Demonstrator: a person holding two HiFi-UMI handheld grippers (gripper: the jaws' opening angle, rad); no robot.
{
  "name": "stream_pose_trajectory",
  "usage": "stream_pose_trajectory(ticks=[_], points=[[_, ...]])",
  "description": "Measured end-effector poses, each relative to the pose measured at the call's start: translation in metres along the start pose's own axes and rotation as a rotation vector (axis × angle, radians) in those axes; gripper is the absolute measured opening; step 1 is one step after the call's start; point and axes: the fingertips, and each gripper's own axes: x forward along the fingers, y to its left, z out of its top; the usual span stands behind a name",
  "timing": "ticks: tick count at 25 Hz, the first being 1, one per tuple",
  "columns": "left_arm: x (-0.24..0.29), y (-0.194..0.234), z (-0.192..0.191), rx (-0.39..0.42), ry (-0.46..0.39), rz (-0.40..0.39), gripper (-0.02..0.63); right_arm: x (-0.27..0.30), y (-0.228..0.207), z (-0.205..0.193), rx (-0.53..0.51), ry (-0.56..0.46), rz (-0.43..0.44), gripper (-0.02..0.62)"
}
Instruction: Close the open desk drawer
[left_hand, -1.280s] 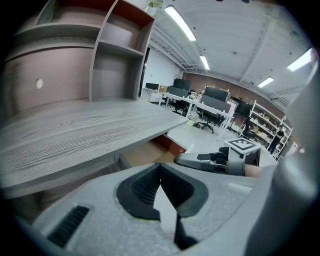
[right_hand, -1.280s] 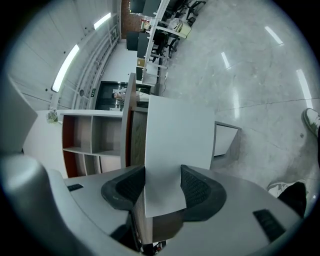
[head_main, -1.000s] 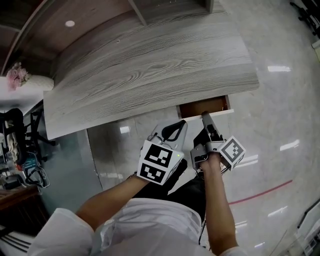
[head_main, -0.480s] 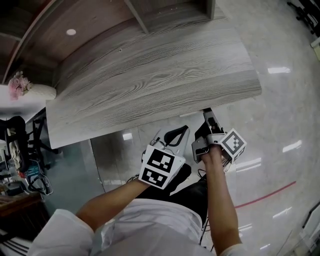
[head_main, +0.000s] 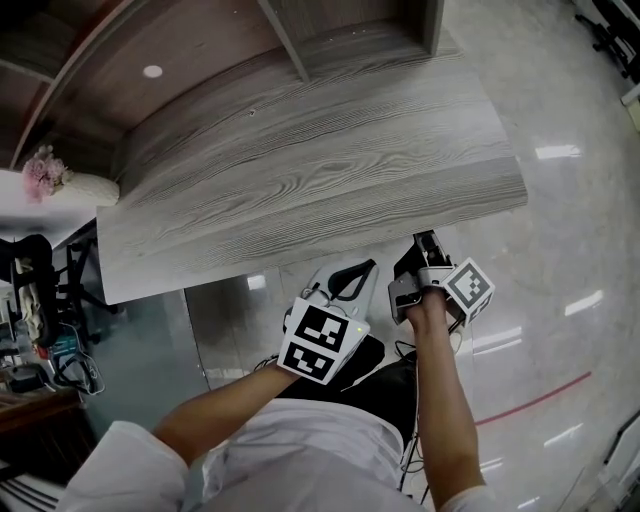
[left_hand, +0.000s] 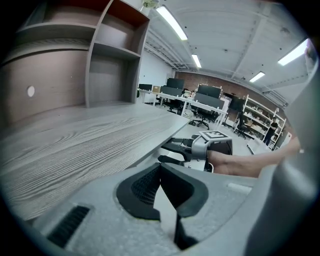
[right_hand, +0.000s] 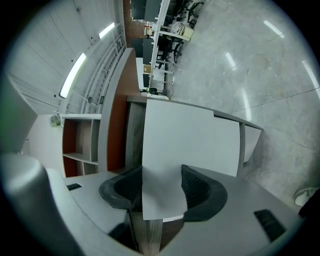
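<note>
Right fingers (right_hand: 200, 192): spread wide, having just been opening. The white drawer front (right_hand: 185, 140) lies between them and runs on ahead, and as far as I can judge it is not pinched.
Left fingers (left_hand: 142, 187): pressed together at the tips, with nothing in them.
Drawer: tucked under the worktop (head_main: 300, 170). None of it juts past the front edge in the head view, so it looks closed or very nearly so.
Direction: the drawer front is straight ahead of the right gripper (head_main: 428, 248), just under the worktop edge.
Long axis: along that front edge, across the line of push.
Nearer hand: the right. The left gripper (head_main: 352, 272) hangs just beside it, further back from the edge.
Next move, likely: draw the right gripper straight back, clear of the front.
</note>
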Motion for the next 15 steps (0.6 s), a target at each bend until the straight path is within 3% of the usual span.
stream_pose_trajectory(ticks=[10, 15], points=[[-0.012, 0.011, -0.003, -0.011, -0.011, 0.025, 0.003, 0.009, 0.002, 0.000, -0.003, -0.004, 0.024, 0.222], [-0.022, 0.009, 0.001, -0.044, -0.030, 0.045, 0.003, 0.002, 0.003, -0.001, -0.021, 0.042, 0.032, 0.221]])
